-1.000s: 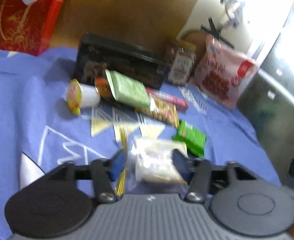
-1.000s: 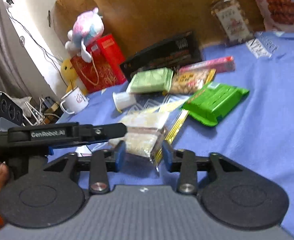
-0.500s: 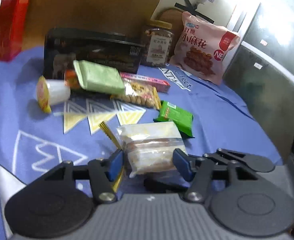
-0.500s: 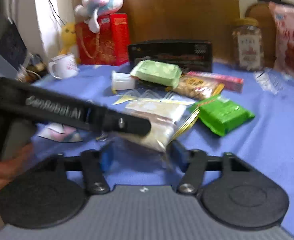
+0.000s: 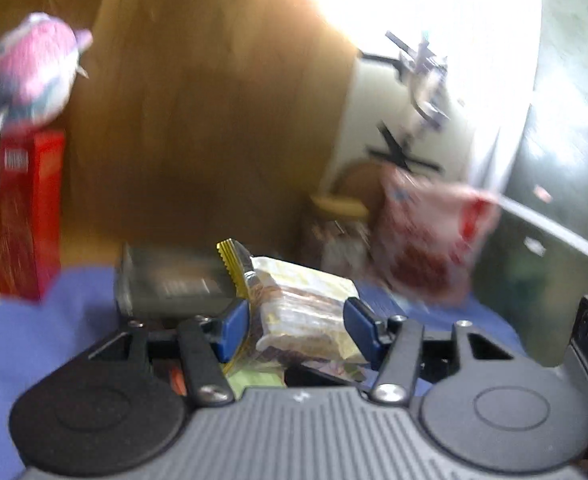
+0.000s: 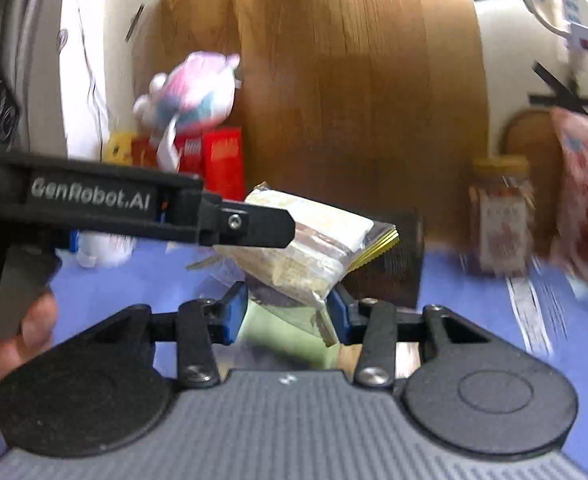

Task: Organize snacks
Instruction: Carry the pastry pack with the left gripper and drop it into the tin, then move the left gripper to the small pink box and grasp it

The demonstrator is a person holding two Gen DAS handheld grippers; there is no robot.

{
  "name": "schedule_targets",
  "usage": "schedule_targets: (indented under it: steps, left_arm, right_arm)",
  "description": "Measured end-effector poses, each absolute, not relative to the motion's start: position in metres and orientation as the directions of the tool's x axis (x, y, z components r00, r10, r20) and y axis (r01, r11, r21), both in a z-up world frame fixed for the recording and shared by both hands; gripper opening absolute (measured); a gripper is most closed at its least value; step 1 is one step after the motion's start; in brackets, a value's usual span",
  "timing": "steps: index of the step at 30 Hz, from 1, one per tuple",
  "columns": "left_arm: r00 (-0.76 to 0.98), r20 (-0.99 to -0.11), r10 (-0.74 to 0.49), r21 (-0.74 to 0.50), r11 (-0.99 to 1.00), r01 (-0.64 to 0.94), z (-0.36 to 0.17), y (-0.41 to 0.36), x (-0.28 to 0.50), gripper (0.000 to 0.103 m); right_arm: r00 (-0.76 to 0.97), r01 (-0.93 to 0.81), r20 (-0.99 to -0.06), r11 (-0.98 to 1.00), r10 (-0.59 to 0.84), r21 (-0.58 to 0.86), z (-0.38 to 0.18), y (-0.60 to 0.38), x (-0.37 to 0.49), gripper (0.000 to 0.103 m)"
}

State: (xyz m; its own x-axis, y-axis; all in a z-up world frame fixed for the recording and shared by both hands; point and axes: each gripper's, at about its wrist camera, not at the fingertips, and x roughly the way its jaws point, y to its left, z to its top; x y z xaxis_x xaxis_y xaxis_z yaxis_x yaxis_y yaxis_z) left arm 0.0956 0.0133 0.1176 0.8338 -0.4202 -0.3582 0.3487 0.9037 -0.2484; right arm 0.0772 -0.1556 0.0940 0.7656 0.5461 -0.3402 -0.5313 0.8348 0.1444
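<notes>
A clear packet of layered pastry with a yellow serrated edge (image 5: 302, 312) sits between the blue pads of my left gripper (image 5: 296, 326), which is shut on it and holds it above the blue cloth. The packet shows in the right wrist view (image 6: 306, 252), gripped by the left gripper (image 6: 289, 228). My right gripper (image 6: 287, 314) holds the packet's lower end between its pads. A green packet (image 6: 281, 340) lies under it.
A black box (image 5: 169, 284) stands behind the packet on the blue cloth (image 5: 25, 340). A jar with a yellow lid (image 6: 500, 216) and a pink snack bag (image 5: 426, 240) stand at the back right. A red box (image 5: 17, 216) with a plush toy (image 6: 193, 92) is at the back left.
Both grippers have lifted the pastry packet off the cloth; the views now tilt up toward the wooden board and wall. The other snacks have dropped out of sight below.
</notes>
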Motion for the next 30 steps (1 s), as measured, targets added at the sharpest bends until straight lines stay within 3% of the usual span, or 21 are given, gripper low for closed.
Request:
schedule_targets:
  steps: [2, 4, 5, 7, 12, 18, 23, 24, 25, 26, 29, 30]
  left_arm:
    - [0.852, -0.348, -0.391, -0.239, 0.916, 0.323, 0.12, 0.017, 0.128, 0.057]
    - [0.857, -0.371, -0.359, -0.243, 0.928, 0.284, 0.111, 0.018, 0.165, 0.087]
    - [0.855, -0.412, -0.314, -0.231, 0.944, 0.236, 0.104, 0.019, 0.18, 0.085]
    - [0.845, -0.472, -0.252, -0.213, 0.962, 0.168, 0.096, 0.024, 0.187, 0.071]
    - [0.845, -0.386, -0.371, -0.299, 0.917, 0.265, 0.087, 0.047, 0.126, 0.075]
    - [0.776, -0.472, -0.419, -0.362, 0.894, 0.263, 0.064, 0.041, 0.111, 0.075]
    - [0.763, -0.522, -0.381, -0.324, 0.916, 0.236, 0.05, 0.024, 0.123, 0.073]
    - [0.756, -0.541, -0.368, -0.307, 0.924, 0.23, 0.044, 0.019, 0.129, 0.07]
    - [0.726, -0.583, -0.364, -0.3, 0.927, 0.224, 0.036, 0.016, 0.133, 0.053]
    - [0.679, -0.62, -0.394, -0.313, 0.917, 0.247, 0.029, 0.012, 0.135, 0.045]
    - [0.592, -0.656, -0.468, -0.32, 0.883, 0.343, 0.027, -0.001, 0.111, 0.044]
    - [0.578, -0.654, -0.489, -0.331, 0.871, 0.363, 0.029, -0.002, 0.1, 0.048]
  right_arm:
    - [0.772, -0.521, -0.339, 0.841, 0.538, 0.147, 0.102, -0.141, 0.112, 0.051]
    - [0.783, -0.501, -0.365, 0.858, 0.503, 0.108, 0.101, -0.13, 0.136, 0.063]
    - [0.786, -0.482, -0.389, 0.87, 0.48, 0.1, 0.098, -0.13, 0.145, 0.063]
    - [0.776, -0.439, -0.431, 0.885, 0.461, 0.155, 0.092, -0.149, 0.146, 0.062]
    - [0.786, -0.351, -0.406, 0.877, 0.466, 0.328, 0.068, -0.24, 0.102, 0.062]
    - [0.778, -0.191, -0.48, 0.88, 0.406, 0.435, 0.034, -0.289, 0.106, 0.053]
    - [0.755, -0.139, -0.512, 0.863, 0.41, 0.486, 0.017, -0.292, 0.145, 0.055]
    - [0.741, -0.139, -0.526, 0.86, 0.419, 0.49, 0.014, -0.289, 0.153, 0.055]
    - [0.717, -0.139, -0.549, 0.859, 0.43, 0.492, 0.009, -0.283, 0.155, 0.053]
    - [0.709, -0.163, -0.544, 0.855, 0.449, 0.493, 0.007, -0.279, 0.153, 0.052]
    - [0.678, -0.242, -0.542, 0.847, 0.497, 0.473, 0.009, -0.27, 0.126, 0.049]
    - [0.693, -0.257, -0.524, 0.849, 0.494, 0.461, 0.013, -0.272, 0.111, 0.049]
